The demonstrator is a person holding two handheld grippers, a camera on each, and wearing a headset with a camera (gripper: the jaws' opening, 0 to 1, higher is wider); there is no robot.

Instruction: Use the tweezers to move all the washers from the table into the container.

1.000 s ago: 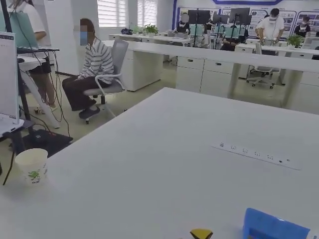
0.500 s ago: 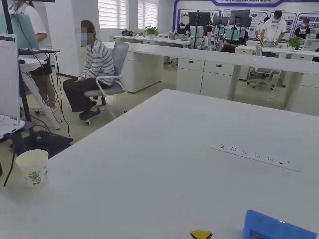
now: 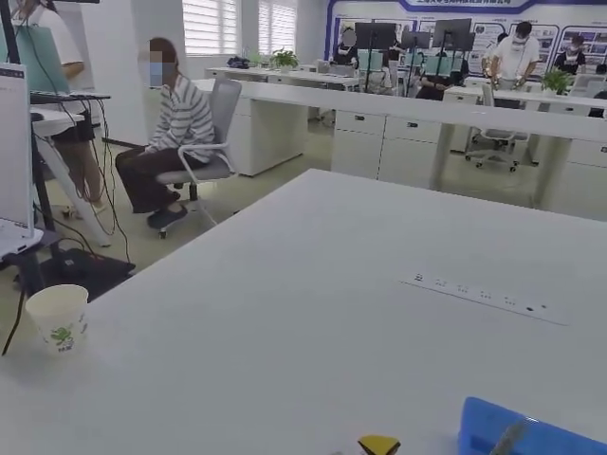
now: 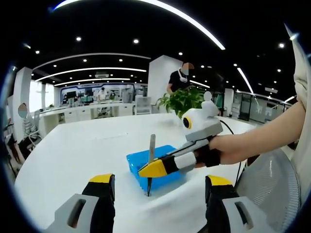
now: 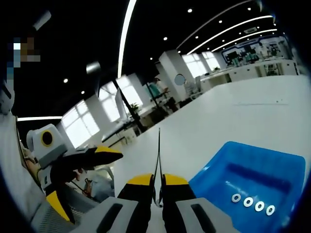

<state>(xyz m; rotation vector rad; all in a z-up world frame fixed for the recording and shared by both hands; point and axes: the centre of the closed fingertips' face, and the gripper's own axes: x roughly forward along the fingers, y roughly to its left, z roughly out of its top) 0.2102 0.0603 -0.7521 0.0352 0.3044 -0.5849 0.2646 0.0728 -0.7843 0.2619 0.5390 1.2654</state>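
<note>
Blue plastic marks the container (image 5: 262, 167), and all else is placed from it. In the head view a paper cup (image 3: 57, 318) stands far to the left of the container on the white surface (image 3: 285, 313), and a white power strip (image 3: 484, 296) lies well beyond it. The left tool (image 4: 160, 179) hangs near the container's side, its yellow-tipped jaws spread wide with nothing between them. To the right of it, the right tool (image 5: 158, 180) has its jaws pressed narrow on the tweezers (image 5: 159, 150). In the left gripper view the tweezers stand nearly upright, tips down just beside the container's nearer wall. Whether the tips touch the surface cannot be told. Four washers (image 5: 252, 201) lie in a row inside the container, close to its near wall.
</note>
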